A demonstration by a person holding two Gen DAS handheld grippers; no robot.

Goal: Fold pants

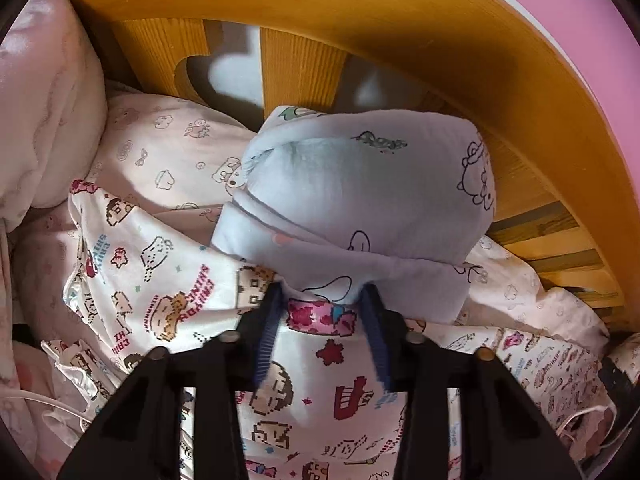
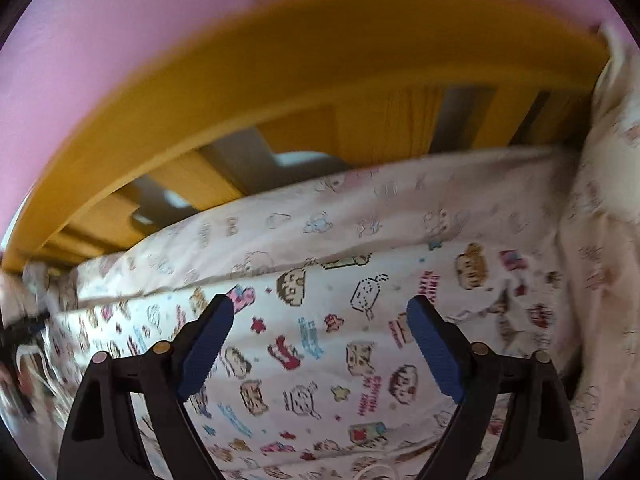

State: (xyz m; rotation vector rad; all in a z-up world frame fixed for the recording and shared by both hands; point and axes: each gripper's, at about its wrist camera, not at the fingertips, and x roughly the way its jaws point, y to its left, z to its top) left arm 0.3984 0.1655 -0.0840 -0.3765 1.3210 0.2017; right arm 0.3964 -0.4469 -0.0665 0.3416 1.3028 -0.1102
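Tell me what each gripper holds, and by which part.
Left gripper pinches the folded light-blue pants by the near bottom edge. Right gripper is open and holds nothing.

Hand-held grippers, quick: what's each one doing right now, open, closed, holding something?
Left hand-held gripper: part closed around the edge of the pale blue folded garment; actual pinch cannot be told.
Right hand-held gripper: open, holding nothing.

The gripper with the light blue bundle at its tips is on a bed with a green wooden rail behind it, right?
Not quite. The wooden rail is orange-yellow, not green, as the left wrist view shows. The rest holds: the light blue bundle sits at the tips of the left gripper, on the bed's cartoon-print bedding.
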